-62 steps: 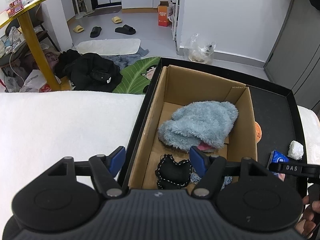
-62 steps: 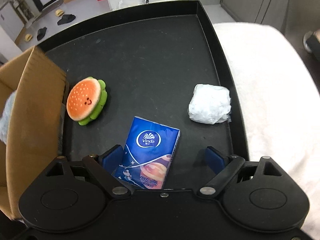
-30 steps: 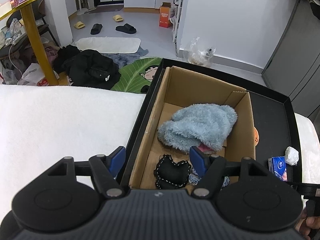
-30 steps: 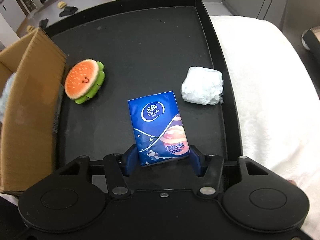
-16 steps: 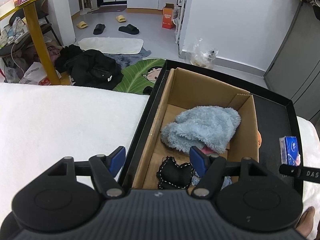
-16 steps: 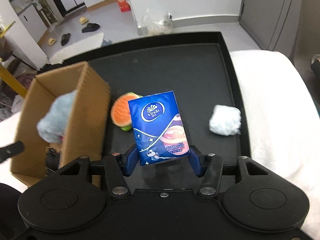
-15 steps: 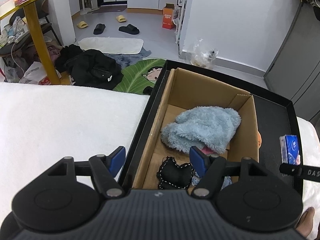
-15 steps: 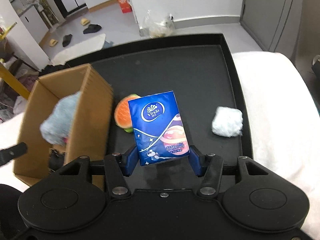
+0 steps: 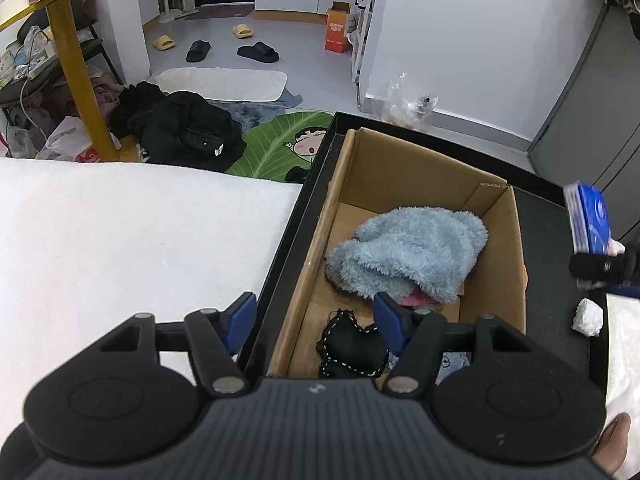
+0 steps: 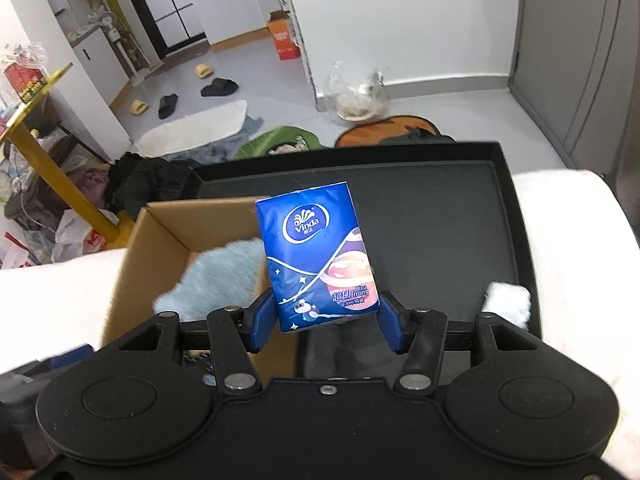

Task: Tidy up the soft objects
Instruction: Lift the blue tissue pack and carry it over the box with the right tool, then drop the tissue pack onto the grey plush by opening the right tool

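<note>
A white fleecy cover spreads across the work surface, filling the 9 o'clock half of the left wrist view and showing again at 3 o'clock in the right wrist view. On it sits a black tray with a raised rim. An open cardboard box stands inside the tray's left part, its side wall against the tray rim at 9 o'clock.

Inside the box, near the centre of the left wrist view, lies a fluffy light-blue hat, with a bit of pink fabric showing under its edge at 6 o'clock. A black heart-shaped pouch with dotted trim lies on the box floor just toward 6 o'clock from the hat.

The right gripper is clamped on a blue Vinda tissue pack, its two blue pads pressing the pack's lower sides. The pack stands upright in the air, over the box's right wall, between the hat and the bare tray floor. In the left wrist view the same pack appears edge-on at 3 o'clock.

The left gripper hovers with its jaws closing; the tray rim and box wall lie below the gap, and neither pad touches anything.

A crumpled white tissue wad rests on the tray floor by the rim at 3 o'clock in the right wrist view.
</note>
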### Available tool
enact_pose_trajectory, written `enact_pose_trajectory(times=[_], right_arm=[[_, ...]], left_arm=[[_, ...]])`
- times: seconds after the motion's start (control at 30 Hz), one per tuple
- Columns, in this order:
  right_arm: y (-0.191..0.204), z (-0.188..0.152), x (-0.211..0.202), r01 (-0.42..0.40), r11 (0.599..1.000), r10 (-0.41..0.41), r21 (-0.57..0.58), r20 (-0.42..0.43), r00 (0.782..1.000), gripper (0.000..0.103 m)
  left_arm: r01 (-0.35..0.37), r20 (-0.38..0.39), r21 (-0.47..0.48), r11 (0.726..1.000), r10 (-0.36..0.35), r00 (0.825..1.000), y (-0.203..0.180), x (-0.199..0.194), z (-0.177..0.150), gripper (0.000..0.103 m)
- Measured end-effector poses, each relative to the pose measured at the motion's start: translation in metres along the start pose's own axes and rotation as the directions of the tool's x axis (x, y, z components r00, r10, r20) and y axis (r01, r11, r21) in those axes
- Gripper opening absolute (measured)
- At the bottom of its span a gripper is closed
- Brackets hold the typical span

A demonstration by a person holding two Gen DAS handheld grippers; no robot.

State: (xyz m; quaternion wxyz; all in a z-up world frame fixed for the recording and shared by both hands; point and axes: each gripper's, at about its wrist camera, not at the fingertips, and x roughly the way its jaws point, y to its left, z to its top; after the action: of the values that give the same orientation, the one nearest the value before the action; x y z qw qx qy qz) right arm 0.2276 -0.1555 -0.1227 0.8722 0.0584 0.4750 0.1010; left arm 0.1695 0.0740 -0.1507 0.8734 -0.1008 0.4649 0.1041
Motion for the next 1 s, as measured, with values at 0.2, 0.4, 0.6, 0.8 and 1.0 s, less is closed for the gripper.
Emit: enact_pose_trajectory(times=[0.2,0.4,0.6,0.8,1.0], right_arm=[[0.018,0.007,-0.002,-0.037,0.999,0.037,-0.021,0.012,0.999,0.053],[0.038,0.015,0.002,-0.060,0.997,0.061,-0.053,0.010,0.998,0.053],[0.061,0.020,0.007,-0.099,0.992,0.099,-0.076,0.002,0.995,0.053],[0.083,0.023,0.020,-0.127,0.988,0.124,-0.087,-0.040,0.992,0.053],[0.101,0.022,0.037,-0.126,0.987,0.118,-0.101,-0.088,0.989,0.053]], left_arm=[[0.015,-0.011,-0.031,0.999,-0.016,1.000,0.007,0.002,0.000,0.055],[0.025,-0.015,-0.044,0.999,-0.026,1.000,0.011,0.005,-0.001,0.040],[0.042,-0.020,-0.063,0.997,-0.043,0.999,0.016,0.009,-0.002,0.022],[0.053,-0.014,-0.070,0.996,-0.054,0.998,0.019,0.010,-0.003,0.018],[0.072,-0.022,-0.092,0.993,-0.074,0.997,0.025,0.014,-0.003,0.016]])
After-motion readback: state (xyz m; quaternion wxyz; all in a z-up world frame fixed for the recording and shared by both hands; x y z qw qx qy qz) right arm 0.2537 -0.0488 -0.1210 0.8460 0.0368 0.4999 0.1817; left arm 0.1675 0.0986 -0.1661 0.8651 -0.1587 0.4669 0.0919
